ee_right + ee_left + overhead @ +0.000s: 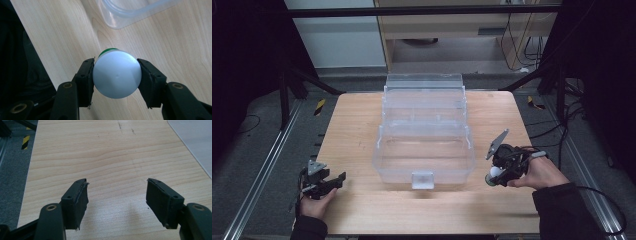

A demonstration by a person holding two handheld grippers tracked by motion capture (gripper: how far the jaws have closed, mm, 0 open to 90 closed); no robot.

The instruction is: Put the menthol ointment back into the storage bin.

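Observation:
A small container with a round white cap (117, 75) and a green body behind it sits between the jaws of my right gripper (115, 60), which is shut on it. In the high view that gripper (492, 176) hovers just above the wooden table (377, 212), right of a clear plastic box (427, 167), with the white cap (495, 173) showing at its tip. My left gripper (340, 179) rests low near the table's front left corner. Its jaws (117, 181) stand wide open over bare wood with nothing between them.
The clear box has stepped tiers rising toward the back (424, 87) and a small latch (422, 179) at its front. One of its corners (120, 18) lies just ahead of the right gripper. Metal rails (259, 170) and cables (562, 130) flank the table.

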